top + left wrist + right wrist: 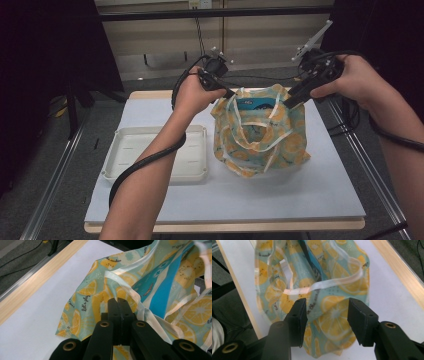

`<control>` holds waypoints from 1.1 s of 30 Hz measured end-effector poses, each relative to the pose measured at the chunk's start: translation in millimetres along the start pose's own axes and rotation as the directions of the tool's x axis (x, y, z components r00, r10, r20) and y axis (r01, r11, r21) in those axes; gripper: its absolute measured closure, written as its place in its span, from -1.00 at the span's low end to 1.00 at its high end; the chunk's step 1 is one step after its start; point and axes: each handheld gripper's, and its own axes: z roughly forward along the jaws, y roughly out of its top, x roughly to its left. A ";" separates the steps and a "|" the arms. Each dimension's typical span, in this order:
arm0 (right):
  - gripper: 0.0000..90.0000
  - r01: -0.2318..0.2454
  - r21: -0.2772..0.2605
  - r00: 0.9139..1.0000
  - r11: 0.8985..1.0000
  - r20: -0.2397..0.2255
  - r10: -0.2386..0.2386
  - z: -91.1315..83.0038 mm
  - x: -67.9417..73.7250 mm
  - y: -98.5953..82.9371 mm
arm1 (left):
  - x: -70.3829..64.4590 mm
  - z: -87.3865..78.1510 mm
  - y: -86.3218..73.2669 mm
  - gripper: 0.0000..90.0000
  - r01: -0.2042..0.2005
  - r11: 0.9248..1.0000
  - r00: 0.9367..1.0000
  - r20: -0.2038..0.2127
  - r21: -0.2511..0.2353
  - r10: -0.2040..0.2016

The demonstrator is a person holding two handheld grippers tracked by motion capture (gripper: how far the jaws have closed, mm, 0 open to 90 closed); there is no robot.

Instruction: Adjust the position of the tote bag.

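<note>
We see the high view lit evenly from above: the white table is bright, while the room's upper corners fall into near black. Soft shadows lie under the forearms and beside the tray. Nothing glares. In the left gripper view the shut jaws at the bottom edge are a little soft, and the lemon-print bag is sharper. In the right gripper view the bag's pale handle looks washed out and slightly smeared.
</note>
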 end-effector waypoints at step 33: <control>1.00 -0.080 -0.012 0.997 0.997 0.007 0.080 -7.5 -28.5 18.4 | 10.4 -1.3 -5.3 1.00 0.039 0.999 0.999 -0.007 0.001 -0.039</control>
